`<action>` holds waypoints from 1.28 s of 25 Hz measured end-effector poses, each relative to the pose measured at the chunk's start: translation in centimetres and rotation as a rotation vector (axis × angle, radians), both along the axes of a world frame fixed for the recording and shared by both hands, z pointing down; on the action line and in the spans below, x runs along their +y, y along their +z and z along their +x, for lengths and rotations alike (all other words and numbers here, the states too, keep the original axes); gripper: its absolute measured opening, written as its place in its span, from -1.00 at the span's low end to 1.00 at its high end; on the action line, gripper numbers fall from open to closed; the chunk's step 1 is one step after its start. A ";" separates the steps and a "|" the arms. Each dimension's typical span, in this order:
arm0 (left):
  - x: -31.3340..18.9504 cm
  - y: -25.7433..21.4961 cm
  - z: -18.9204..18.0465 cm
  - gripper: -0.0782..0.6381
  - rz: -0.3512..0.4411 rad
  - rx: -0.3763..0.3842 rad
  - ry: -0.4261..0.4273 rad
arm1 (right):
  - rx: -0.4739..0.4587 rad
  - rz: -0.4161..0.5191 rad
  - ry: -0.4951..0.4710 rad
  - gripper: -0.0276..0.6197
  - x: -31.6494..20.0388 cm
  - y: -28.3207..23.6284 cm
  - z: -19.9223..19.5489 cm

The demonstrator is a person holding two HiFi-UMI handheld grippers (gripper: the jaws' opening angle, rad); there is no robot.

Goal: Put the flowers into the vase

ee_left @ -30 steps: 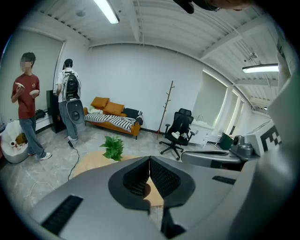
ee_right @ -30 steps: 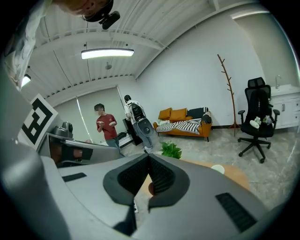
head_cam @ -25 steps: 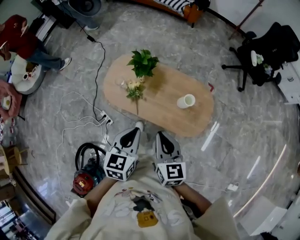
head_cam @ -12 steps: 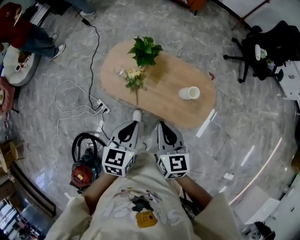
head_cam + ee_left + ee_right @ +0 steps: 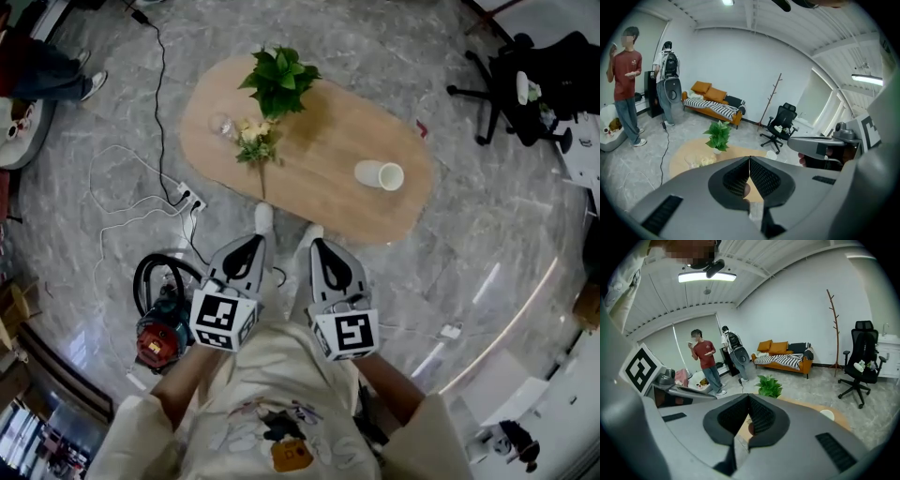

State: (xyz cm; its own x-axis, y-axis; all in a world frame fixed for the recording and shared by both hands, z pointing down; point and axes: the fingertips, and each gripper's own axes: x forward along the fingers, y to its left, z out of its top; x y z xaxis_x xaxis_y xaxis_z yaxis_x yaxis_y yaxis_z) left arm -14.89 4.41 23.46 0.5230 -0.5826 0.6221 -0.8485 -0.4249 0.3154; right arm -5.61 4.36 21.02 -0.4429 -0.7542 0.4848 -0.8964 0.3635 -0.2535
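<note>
A small bunch of pale yellow flowers [image 5: 253, 141] lies on the oval wooden table [image 5: 319, 187], its stem pointing toward me. The white vase [image 5: 379, 175] stands on the table's right part, apart from the flowers. My left gripper [image 5: 256, 241] and right gripper [image 5: 319, 247] are held side by side near my body, short of the table's near edge, both shut and empty. In the left gripper view the flowers [image 5: 701, 161] and the vase [image 5: 771, 154] peek over the jaws. The right gripper view shows the vase [image 5: 827, 414] at the right.
A potted green plant [image 5: 279, 79] stands at the table's far end, beside a clear glass [image 5: 221, 125]. A red vacuum cleaner [image 5: 161, 336] and cables [image 5: 141, 202] lie on the floor to the left. A black office chair [image 5: 525, 75] stands far right. Two people [image 5: 626, 84] stand by the sofa [image 5: 712, 105].
The view has shifted, so the table sits a little higher and further left in the head view. Both grippers stay shut, side by side, and have come lower and nearer the table edge.
</note>
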 end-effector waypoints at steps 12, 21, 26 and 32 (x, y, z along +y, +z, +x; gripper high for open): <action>-3.6 7.5 -0.2 -0.76 -0.072 0.000 -0.034 | -0.042 -0.066 0.022 -0.90 -3.9 5.8 -1.7; -5.5 13.7 -0.4 -0.76 -0.100 -0.022 -0.098 | -0.071 -0.113 0.004 -0.90 -5.5 11.4 -3.0; -6.4 16.6 -0.6 -0.76 -0.109 -0.020 -0.131 | -0.031 -0.124 -0.031 -0.90 -6.0 15.5 -3.4; -6.0 19.9 -0.9 -0.76 -0.139 -0.022 -0.150 | -0.018 -0.140 -0.055 -0.90 -6.2 19.4 -4.1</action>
